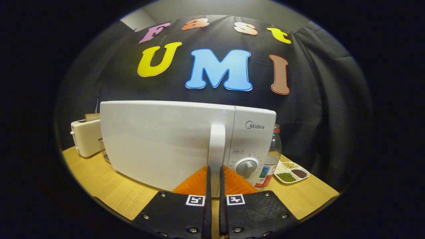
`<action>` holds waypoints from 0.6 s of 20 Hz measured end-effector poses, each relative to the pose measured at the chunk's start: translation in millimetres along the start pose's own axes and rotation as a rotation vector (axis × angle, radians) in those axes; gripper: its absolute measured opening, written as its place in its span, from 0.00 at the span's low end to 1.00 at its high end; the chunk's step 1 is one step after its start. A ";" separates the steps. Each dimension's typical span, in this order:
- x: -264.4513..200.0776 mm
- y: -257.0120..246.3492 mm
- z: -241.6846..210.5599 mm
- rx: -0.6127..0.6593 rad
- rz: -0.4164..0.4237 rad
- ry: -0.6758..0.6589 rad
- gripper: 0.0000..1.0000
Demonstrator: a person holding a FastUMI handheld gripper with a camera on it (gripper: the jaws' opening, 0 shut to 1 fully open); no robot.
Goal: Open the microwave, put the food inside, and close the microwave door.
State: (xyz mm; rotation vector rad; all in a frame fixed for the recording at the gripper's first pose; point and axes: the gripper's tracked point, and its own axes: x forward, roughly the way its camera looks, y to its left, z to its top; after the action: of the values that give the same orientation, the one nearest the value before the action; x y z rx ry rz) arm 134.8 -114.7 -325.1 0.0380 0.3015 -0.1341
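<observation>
Gripper view: jaws (214, 174) drawn narrow at 6 o'clock, nearly meeting at the foot of the upright door handle (216, 146); whether gripping it or just short of it, impossible to tell. Microwave (166, 142) dead ahead on the surface (109, 192), door apparently closed or barely ajar. Food not identified. Likely slip off the smooth handle if pinched too low or too lightly. Risk of dragging the whole oven forward on a straight pull. Bottle (271, 159) at 3 o'clock just beside the oven, bean tray (292, 172) beyond it, toaster (85, 137) at 9 o'clock: toppling possible if the body shifts.
</observation>
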 end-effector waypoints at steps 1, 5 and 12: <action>-0.3 0.8 -0.5 0.022 0.002 0.015 0.09; 4.4 0.8 2.2 0.009 -0.002 0.001 0.19; 24.4 5.7 -5.5 0.047 0.037 0.041 0.17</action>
State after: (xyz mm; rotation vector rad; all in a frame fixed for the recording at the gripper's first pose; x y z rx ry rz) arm 157.1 -111.8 -337.6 0.0933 0.3386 -0.1042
